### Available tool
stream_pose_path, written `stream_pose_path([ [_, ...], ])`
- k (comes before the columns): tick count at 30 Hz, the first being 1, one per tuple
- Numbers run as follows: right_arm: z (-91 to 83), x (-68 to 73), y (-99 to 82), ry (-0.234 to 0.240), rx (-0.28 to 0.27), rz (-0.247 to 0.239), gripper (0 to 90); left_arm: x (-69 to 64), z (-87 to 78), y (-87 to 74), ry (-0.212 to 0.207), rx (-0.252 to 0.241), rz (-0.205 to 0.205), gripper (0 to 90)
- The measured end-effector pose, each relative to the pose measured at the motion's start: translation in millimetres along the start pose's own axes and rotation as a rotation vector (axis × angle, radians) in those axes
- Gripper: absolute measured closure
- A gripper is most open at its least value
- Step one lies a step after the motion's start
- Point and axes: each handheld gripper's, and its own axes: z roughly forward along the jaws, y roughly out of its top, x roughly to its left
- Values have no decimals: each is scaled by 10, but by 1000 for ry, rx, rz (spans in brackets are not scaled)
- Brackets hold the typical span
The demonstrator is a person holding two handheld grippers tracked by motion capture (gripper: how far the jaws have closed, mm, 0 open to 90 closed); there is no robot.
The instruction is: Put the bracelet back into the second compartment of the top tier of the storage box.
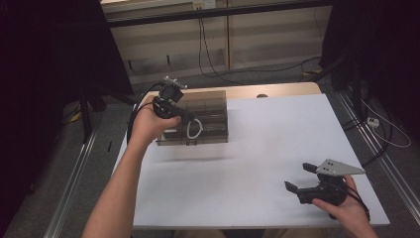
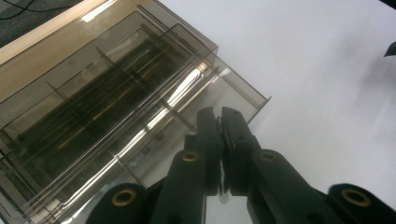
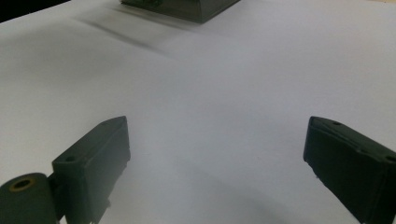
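A smoky see-through organizer box (image 1: 208, 111) with several compartments hangs at the table's far left. Its shadow lies apart from it on the white top, so it looks lifted a little. My left gripper (image 1: 190, 123) reaches over its near left edge. In the left gripper view the jaws are pressed together at the box's (image 2: 107, 93) near wall, so the left gripper (image 2: 220, 114) is shut on it. A small white loop (image 1: 194, 130) shows at the tip; I cannot tell what it is. My right gripper (image 1: 299, 176) stands open and holds nothing above the near right of the table, and in its own view the right gripper (image 3: 217, 140) has bare table between its jaws.
The white table (image 1: 267, 139) has a wooden strip along its far edge. Cables (image 1: 208, 49) run over the floor behind, and a dark stand (image 1: 86, 106) is left of the table. The box's far corner (image 3: 187, 7) peeks in at the top of the right gripper view.
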Motion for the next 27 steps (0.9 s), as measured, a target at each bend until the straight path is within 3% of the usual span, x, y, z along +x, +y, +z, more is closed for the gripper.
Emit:
stream_pose_path([
  [18, -1, -1, -1, 4, 1, -8, 68, 146, 122, -85, 19, -13, -27, 874],
  [27, 0, -1, -1, 4, 0, -8, 67, 143, 177, -87, 25, -2, -10, 874],
])
